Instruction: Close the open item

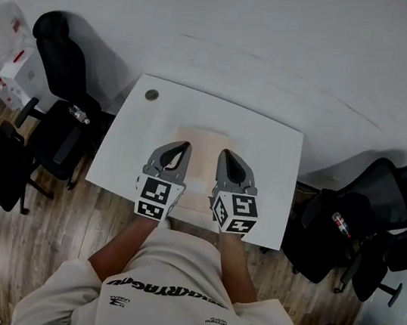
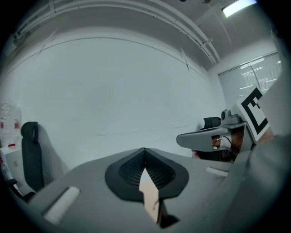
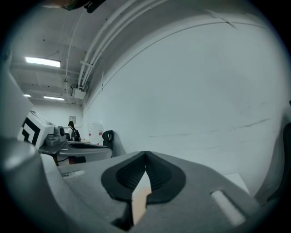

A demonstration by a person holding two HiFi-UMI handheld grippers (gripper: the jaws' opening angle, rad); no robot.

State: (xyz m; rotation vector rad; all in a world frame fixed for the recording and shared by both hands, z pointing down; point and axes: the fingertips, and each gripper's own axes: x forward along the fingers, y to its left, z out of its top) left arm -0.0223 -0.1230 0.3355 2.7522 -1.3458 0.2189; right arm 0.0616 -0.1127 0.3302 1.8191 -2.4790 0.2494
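The person's beige shirt [image 1: 170, 275] is seen nearest, below the white table [image 1: 268, 141]. With both pairs of jaws pressed together and nothing held, the left gripper [image 1: 184, 147] and right gripper [image 1: 225, 154] might, it is judged, only slide the item across the smooth top. The pale tan flat item [image 1: 203, 139] lies mid-table, partly covered by them. Its open part cannot be made out.

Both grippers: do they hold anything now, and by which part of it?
Nothing is held. The left gripper and the right gripper each have their jaws together and empty, over the tan flat item.
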